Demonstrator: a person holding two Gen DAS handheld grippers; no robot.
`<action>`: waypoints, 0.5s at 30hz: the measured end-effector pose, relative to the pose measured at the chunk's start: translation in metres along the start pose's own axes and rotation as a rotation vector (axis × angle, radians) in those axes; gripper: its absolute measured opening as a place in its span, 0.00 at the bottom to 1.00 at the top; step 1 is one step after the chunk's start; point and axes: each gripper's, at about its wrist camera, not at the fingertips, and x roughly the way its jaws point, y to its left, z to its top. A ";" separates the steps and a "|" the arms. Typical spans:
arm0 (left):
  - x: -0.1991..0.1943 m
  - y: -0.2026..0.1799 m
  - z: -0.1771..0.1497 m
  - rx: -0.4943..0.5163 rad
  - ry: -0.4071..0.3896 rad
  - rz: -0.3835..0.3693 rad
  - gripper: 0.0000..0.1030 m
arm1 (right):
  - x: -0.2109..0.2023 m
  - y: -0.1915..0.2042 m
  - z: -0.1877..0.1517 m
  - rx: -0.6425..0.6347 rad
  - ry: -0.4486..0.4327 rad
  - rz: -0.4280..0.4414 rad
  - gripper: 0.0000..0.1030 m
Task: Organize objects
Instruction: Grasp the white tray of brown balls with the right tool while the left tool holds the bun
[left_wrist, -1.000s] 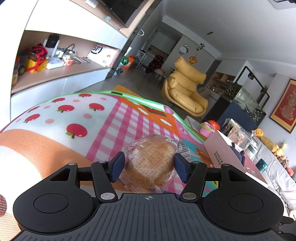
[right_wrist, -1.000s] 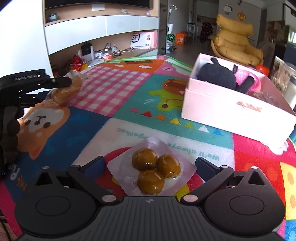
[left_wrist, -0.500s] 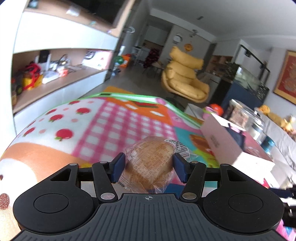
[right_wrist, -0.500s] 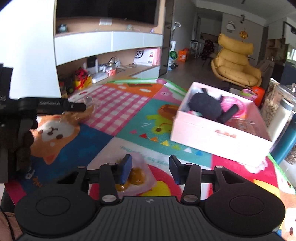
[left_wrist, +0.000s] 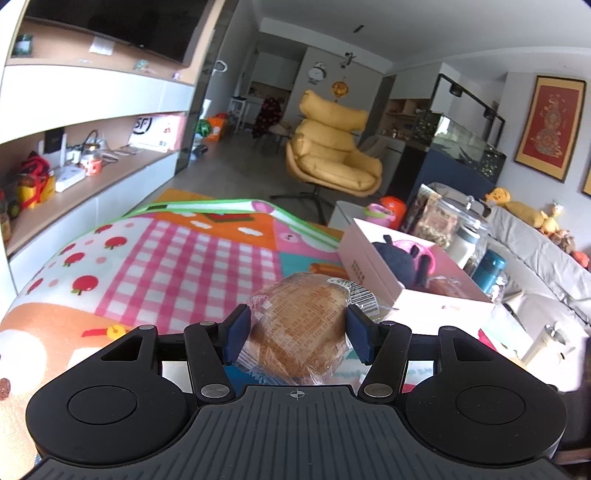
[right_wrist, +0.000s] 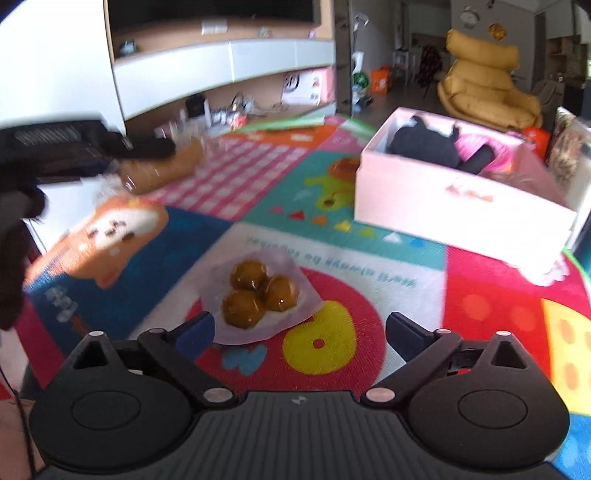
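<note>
Change since earlier: compared with a second ago, the left gripper (left_wrist: 298, 334) has swung toward the pink box (left_wrist: 413, 291), which now stands just beyond its load; the right gripper (right_wrist: 300, 330) went narrow half a second ago and is wide again.
Play mat: the colourful mat (right_wrist: 369, 236) carries the box and the tray; it shows pink checks, an orange dog face and a red circle.
Pink box: open on top, at the right side of the mat, with a dark plush toy (right_wrist: 424, 146) and something pink inside.
Left jaws: about half open, both blue pads pressing the sides of the wrapped bun (left_wrist: 301, 325), which is lifted off the mat.
Wrapped bun: round, brown, in clear crinkled film with printed text and a barcode label at its far right edge; its longer side runs away from the camera, toward the box.
Right jaws: opening, very wide, holding nothing; the left pad is just beside the near edge of the tray, and I cannot tell if it touches.
Tray: a pale tray (right_wrist: 258, 295) lies on the mat with three glossy brown balls (right_wrist: 260, 291) close together.
</note>
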 end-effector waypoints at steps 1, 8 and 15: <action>0.000 0.000 0.001 0.001 -0.001 0.000 0.60 | 0.008 0.000 0.002 -0.002 0.016 -0.002 1.00; 0.004 0.001 0.001 -0.012 0.016 0.017 0.60 | 0.032 0.030 0.017 -0.143 0.020 0.080 1.00; 0.002 0.008 0.005 -0.024 0.009 0.033 0.60 | 0.011 0.050 0.015 -0.270 -0.013 0.073 0.77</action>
